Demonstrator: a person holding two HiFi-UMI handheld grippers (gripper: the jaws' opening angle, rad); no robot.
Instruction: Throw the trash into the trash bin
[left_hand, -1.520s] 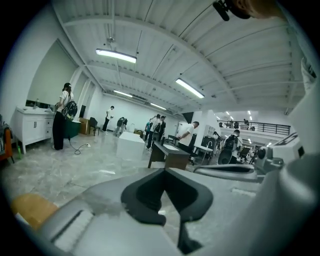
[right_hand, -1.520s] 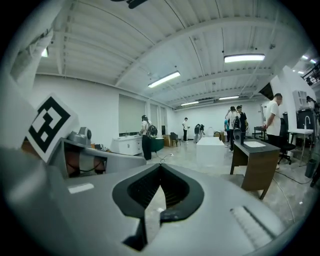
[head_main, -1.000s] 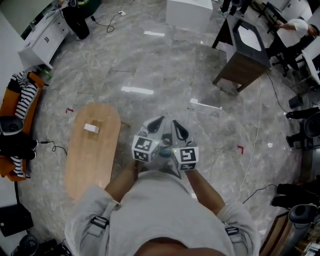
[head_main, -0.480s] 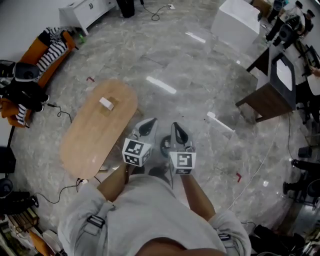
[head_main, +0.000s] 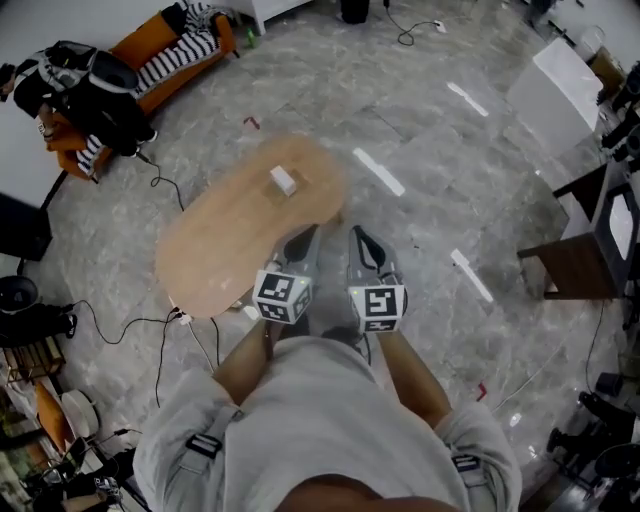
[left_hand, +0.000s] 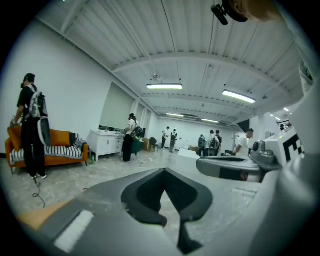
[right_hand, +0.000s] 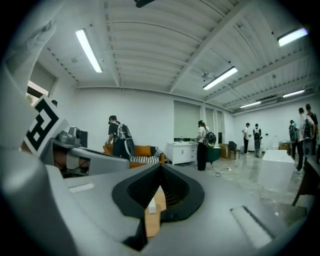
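A small white block of trash (head_main: 284, 180) lies on the far part of an oval wooden table (head_main: 230, 245). I hold both grippers side by side in front of my chest, level, pointing at the table's near right edge. My left gripper (head_main: 306, 238) is shut with nothing in it, and its own view shows the jaw tips (left_hand: 164, 171) meeting. My right gripper (head_main: 364, 243) is also shut and empty. Through the slit below the right gripper's tips (right_hand: 161, 166) I see the white block (right_hand: 151, 204) on the table (right_hand: 159, 201). No trash bin shows.
An orange sofa (head_main: 185, 50) with a striped cloth and black bags (head_main: 95, 85) stands at the far left. Cables (head_main: 160, 330) trail over the marble floor left of me. A dark wooden desk (head_main: 570, 268) and a white box (head_main: 560, 85) stand at the right. Several people (right_hand: 204, 142) stand far off.
The whole view has swung round: the wooden table moved from my left side to just ahead of the grippers, and the sofa came into view. Both grippers stayed shut, side by side.
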